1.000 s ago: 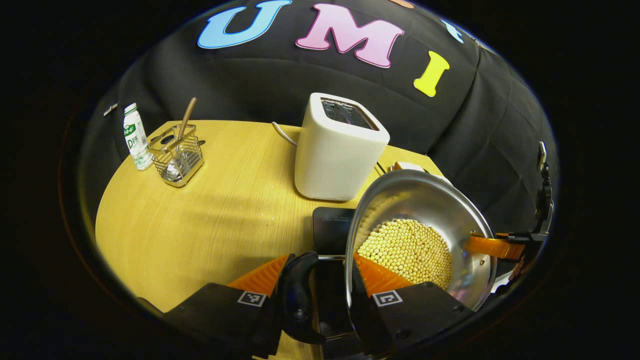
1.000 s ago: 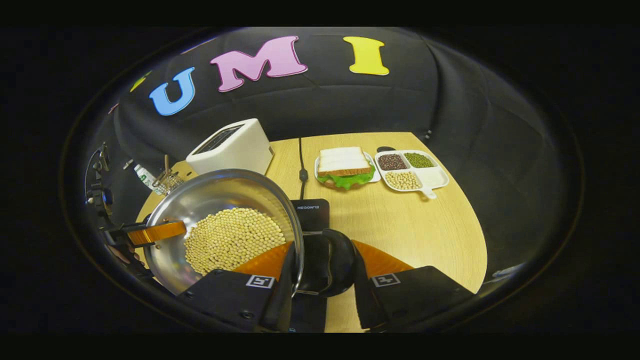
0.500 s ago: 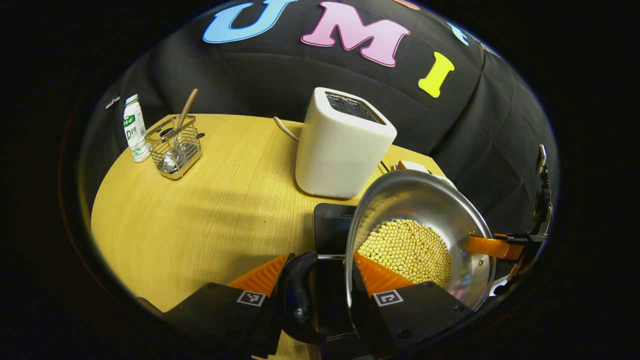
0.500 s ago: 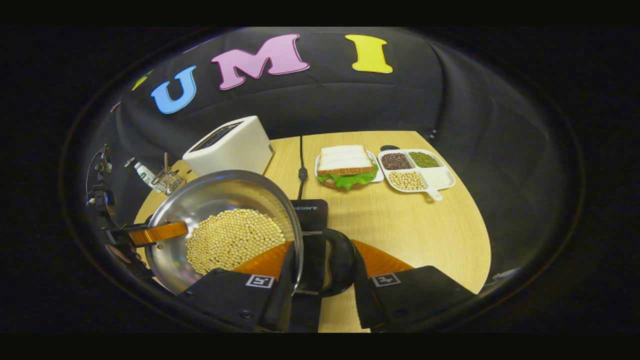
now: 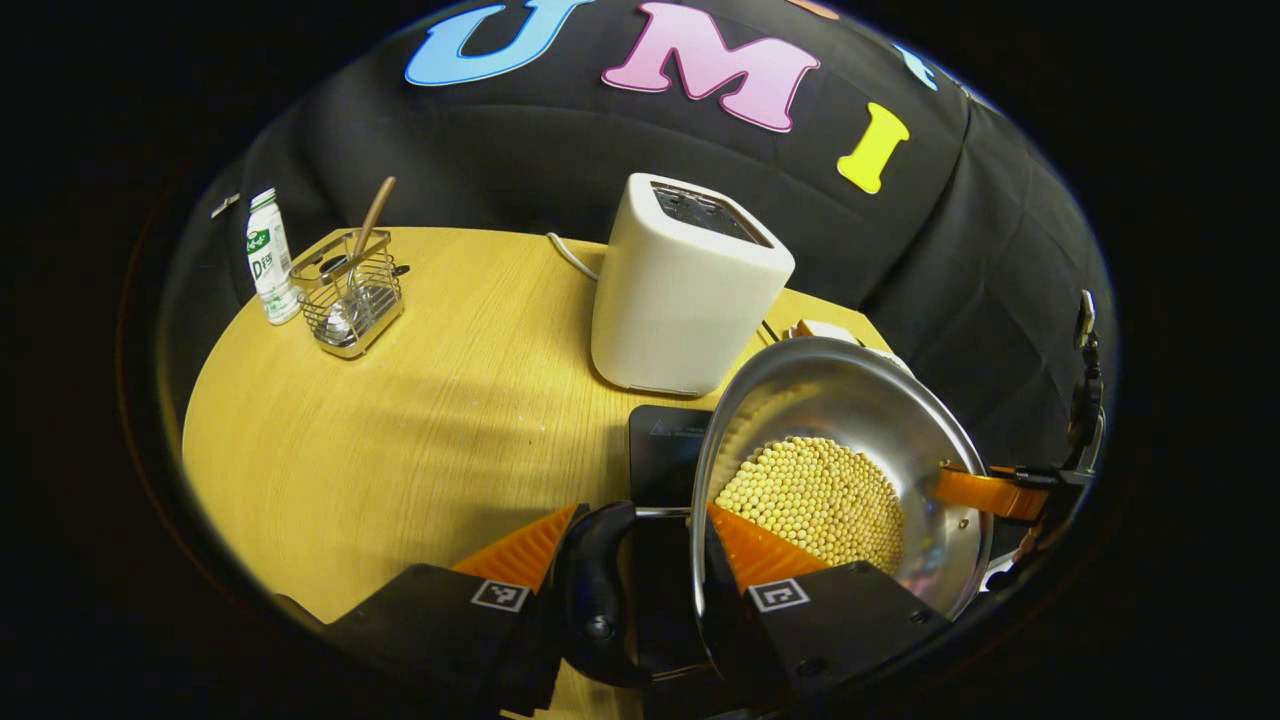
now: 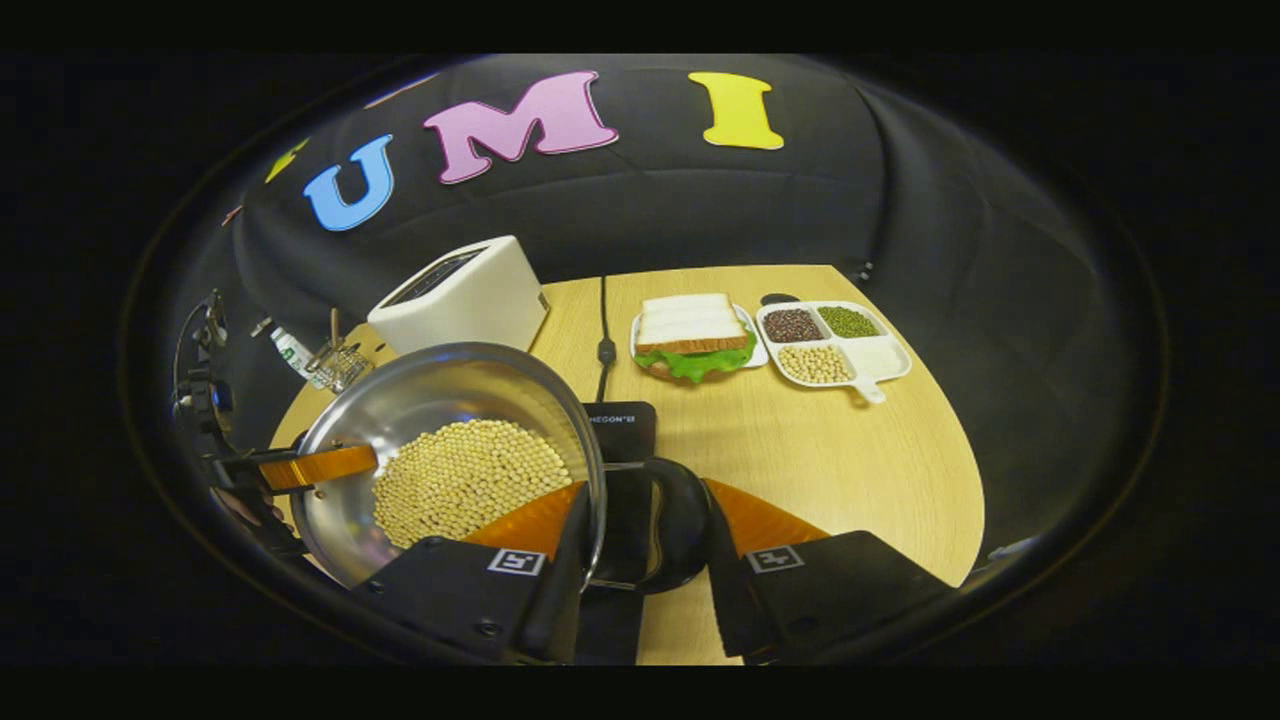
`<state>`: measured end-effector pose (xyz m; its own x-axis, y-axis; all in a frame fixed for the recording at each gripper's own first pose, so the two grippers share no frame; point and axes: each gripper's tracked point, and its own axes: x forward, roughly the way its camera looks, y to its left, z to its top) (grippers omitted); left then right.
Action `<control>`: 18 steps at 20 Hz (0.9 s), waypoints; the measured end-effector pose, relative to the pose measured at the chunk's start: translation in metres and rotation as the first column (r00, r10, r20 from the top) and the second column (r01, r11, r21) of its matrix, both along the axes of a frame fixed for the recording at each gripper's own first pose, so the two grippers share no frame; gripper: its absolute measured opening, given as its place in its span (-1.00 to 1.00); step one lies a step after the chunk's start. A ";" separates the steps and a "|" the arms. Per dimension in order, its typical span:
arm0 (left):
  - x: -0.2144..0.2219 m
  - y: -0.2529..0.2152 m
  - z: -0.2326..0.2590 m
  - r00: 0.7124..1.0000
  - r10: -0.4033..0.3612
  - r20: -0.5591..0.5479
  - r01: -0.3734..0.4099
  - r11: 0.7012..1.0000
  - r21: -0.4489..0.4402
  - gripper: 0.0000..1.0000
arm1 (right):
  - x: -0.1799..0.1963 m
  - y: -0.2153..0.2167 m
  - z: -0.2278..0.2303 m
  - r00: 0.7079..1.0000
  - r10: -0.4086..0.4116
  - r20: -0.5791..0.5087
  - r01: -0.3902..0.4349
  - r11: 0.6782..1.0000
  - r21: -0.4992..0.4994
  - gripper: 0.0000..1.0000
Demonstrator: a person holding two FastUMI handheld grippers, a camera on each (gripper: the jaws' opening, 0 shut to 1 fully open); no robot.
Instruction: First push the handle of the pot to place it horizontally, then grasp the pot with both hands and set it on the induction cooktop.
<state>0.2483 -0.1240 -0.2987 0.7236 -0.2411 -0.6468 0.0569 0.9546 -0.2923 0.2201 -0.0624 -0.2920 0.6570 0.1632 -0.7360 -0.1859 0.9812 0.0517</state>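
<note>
A steel pot filled with pale beans is held level between both grippers. My left gripper is shut on the pot's black side handle, with one finger inside the rim over the beans. My right gripper is shut the same way on the opposite black handle. Across the pot, the right gripper appears in the left gripper view and the left gripper in the right gripper view. The black induction cooktop lies under the pot and is mostly hidden. I cannot tell whether the pot touches it.
A white toaster stands just behind the cooktop, its cable running back across the wooden table. A bottle and a wire basket with a spoon sit far left. A sandwich plate and a divided bean tray sit at the back right.
The pot and both grippers drifted slightly a second ago. Over the last half second almost nothing has moved. Both grips are unchanged.
</note>
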 end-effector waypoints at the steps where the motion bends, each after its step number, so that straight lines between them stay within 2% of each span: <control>1: -0.002 0.000 -0.001 1.000 0.001 -0.015 -0.001 1.000 0.001 0.32 | -0.001 0.000 0.000 1.000 -0.001 -0.001 0.001 1.000 0.000 0.10; 2: -0.002 0.000 -0.001 1.000 0.008 -0.016 -0.008 1.000 -0.002 0.34 | -0.001 0.000 0.000 1.000 0.000 -0.001 0.000 1.000 0.001 0.17; 5: -0.005 -0.002 -0.004 0.999 0.023 -0.039 -0.024 1.000 -0.010 0.37 | -0.001 0.001 0.000 1.000 0.005 -0.003 -0.005 1.000 0.006 0.20; 6: -0.005 -0.001 -0.007 0.998 0.030 -0.047 -0.030 1.000 -0.003 0.47 | -0.002 0.001 0.000 1.000 0.007 -0.009 -0.007 1.000 0.010 0.12; 7: -0.008 0.001 -0.007 0.998 0.037 -0.054 -0.036 0.999 0.012 0.54 | -0.006 0.002 -0.005 1.000 0.013 -0.028 -0.012 1.000 0.013 0.24; 9: -0.010 0.009 0.000 0.997 0.067 -0.041 -0.066 0.997 0.040 0.94 | -0.009 -0.002 -0.005 0.999 0.018 -0.041 -0.018 1.000 0.006 0.39; 10: -0.011 0.011 0.004 0.996 0.083 -0.026 -0.082 0.996 0.043 0.92 | -0.009 -0.003 -0.002 0.999 0.017 -0.032 -0.017 1.000 0.001 0.46; 12: -0.019 0.016 0.024 0.994 0.113 0.005 -0.113 0.993 0.032 0.92 | -0.011 -0.005 0.016 1.000 0.002 0.011 -0.002 1.000 0.018 0.93; 13: -0.022 0.019 0.037 0.992 0.121 0.031 -0.122 0.992 0.035 0.92 | -0.011 -0.004 0.027 0.999 -0.010 0.040 0.008 0.999 0.036 0.99; 15: -0.030 0.030 0.069 0.985 0.138 0.105 -0.145 0.987 0.063 0.92 | -0.015 -0.004 0.058 0.993 -0.036 0.112 0.029 0.998 0.058 0.98; 18: -0.047 0.040 0.131 0.958 0.156 0.241 -0.180 0.980 0.082 0.92 | -0.026 -0.009 0.114 0.962 -0.058 0.265 0.049 0.998 0.042 0.98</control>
